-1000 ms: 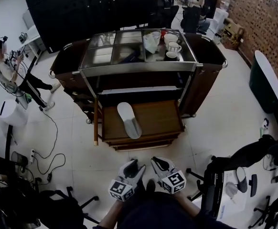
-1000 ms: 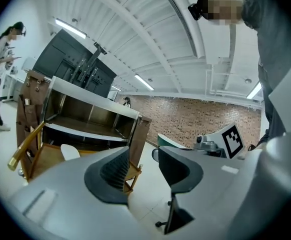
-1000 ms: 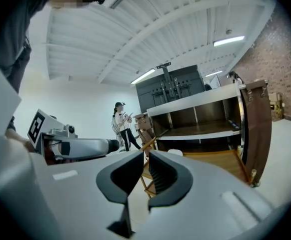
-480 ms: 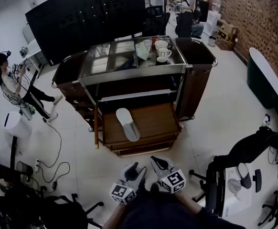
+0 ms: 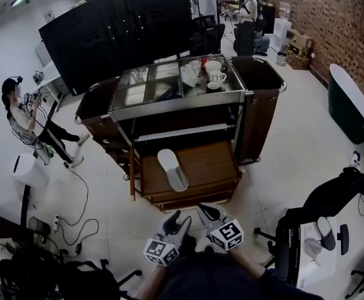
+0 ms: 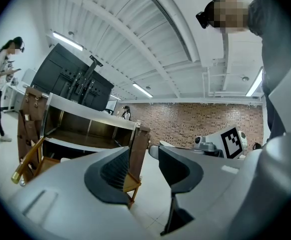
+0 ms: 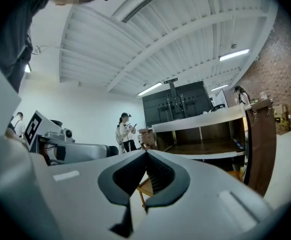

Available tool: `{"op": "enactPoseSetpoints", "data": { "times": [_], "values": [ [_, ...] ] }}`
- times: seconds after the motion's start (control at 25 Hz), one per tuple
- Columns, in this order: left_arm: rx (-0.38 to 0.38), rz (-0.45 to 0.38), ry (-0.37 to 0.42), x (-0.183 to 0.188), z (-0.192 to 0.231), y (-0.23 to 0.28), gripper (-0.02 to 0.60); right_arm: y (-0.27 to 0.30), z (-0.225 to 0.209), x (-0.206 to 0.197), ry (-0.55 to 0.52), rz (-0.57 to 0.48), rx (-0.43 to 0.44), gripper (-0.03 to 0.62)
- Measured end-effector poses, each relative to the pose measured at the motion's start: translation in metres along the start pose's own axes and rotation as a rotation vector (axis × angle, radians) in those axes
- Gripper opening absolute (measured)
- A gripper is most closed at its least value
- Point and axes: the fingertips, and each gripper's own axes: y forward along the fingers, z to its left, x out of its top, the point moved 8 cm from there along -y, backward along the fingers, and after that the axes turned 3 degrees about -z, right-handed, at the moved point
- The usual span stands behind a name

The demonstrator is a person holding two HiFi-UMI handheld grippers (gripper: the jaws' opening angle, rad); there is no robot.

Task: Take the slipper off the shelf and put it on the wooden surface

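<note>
No legible text, number, brand or label in any view. The only signs are black-and-white square marker patterns on the white cubes of the left gripper [image 5: 176,220] and the right gripper [image 5: 208,212]. They are coded blocks, with no letters or digits. Any print on the dark brown service cart with a steel top [image 5: 261,108] is too small to tell.
</note>
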Motion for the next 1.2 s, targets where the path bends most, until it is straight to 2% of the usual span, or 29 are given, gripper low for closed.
{"op": "enactPoseSetpoints", "data": {
  "times": [0.28,0.76,1.2],
  "values": [
    [-0.015,-0.011,0.033,0.021,0.000,0.013,0.187,0.009,0.003,0.028,-0.039,-0.053,0.021,0.000],
    [-0.035,-0.011,0.026,0.014,-0.001,0.017,0.187,0.000,-0.002,0.026,-0.019,-0.065,-0.007,0.000],
    [-0.032,0.020,0.000,0.014,-0.004,0.017,0.187,0.004,0.001,0.029,-0.019,-0.059,-0.001,0.000]
  ]
}}
